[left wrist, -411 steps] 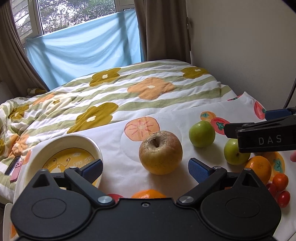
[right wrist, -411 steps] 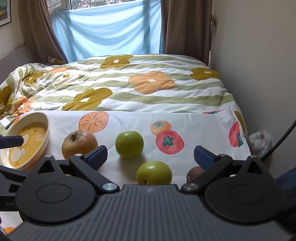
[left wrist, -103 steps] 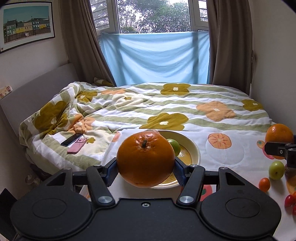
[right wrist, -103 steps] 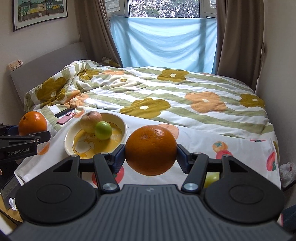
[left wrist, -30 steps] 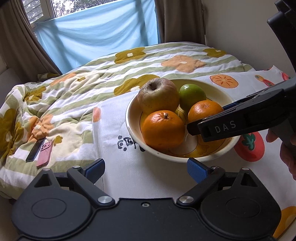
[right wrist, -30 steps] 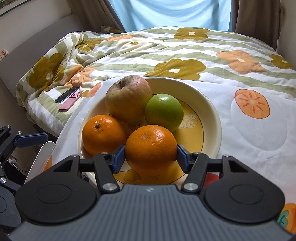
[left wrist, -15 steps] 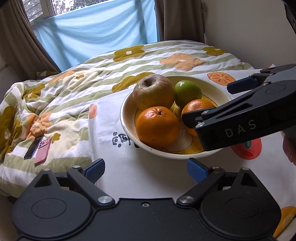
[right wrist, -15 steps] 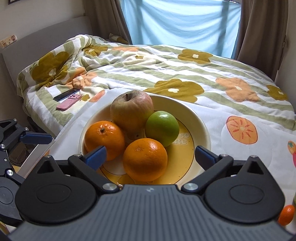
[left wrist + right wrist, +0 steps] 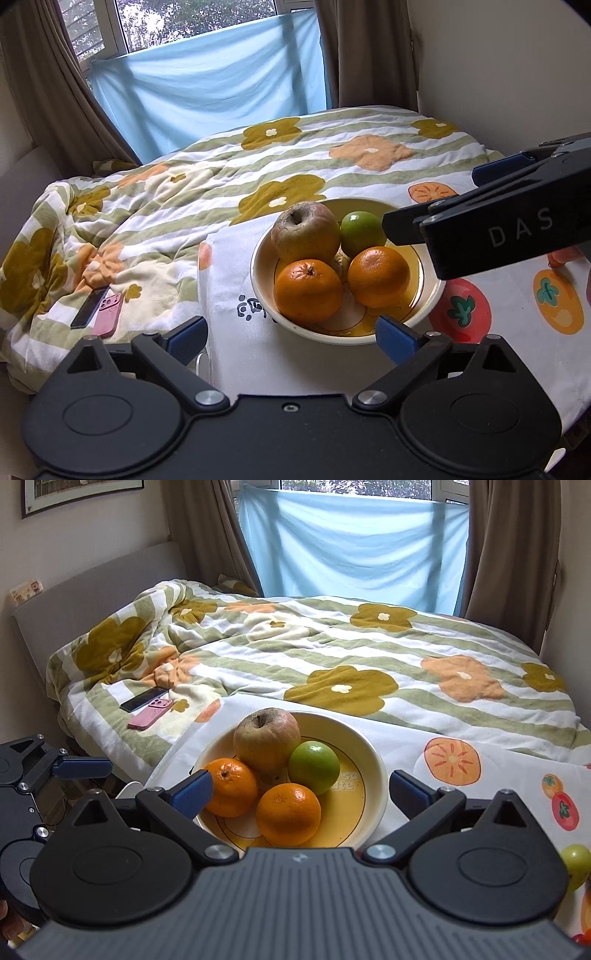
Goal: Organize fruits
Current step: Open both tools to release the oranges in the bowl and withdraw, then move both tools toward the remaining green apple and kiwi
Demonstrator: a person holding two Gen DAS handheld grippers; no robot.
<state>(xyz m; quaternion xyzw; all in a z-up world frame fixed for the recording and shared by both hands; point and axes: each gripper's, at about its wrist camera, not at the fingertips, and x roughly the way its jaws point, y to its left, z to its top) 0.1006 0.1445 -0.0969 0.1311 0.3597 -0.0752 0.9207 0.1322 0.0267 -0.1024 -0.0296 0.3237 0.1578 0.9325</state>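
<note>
A cream bowl (image 9: 430, 308) (image 9: 375, 797) on the fruit-print cloth holds a brownish apple (image 9: 304, 232) (image 9: 266, 739), a green fruit (image 9: 362, 230) (image 9: 314, 767) and two oranges (image 9: 308, 291) (image 9: 378, 277) (image 9: 231, 787) (image 9: 289, 813). My left gripper (image 9: 291, 336) is open and empty, just in front of the bowl. My right gripper (image 9: 300, 789) is open and empty, raised over the bowl's near side; it shows in the left wrist view (image 9: 436, 199) above the bowl's right rim. Another green fruit (image 9: 576, 864) lies on the cloth at the right.
A flowered quilt (image 9: 221, 177) (image 9: 369, 664) covers the bed behind the table. A dark phone (image 9: 88, 308) (image 9: 144, 699) and a pink phone (image 9: 108, 314) (image 9: 150, 713) lie on it at the left. A wall is at the right; curtains hang behind.
My right gripper let go of the second orange in the bowl, opened, and has risen and drawn back. My left gripper has pulled back a little from the bowl.
</note>
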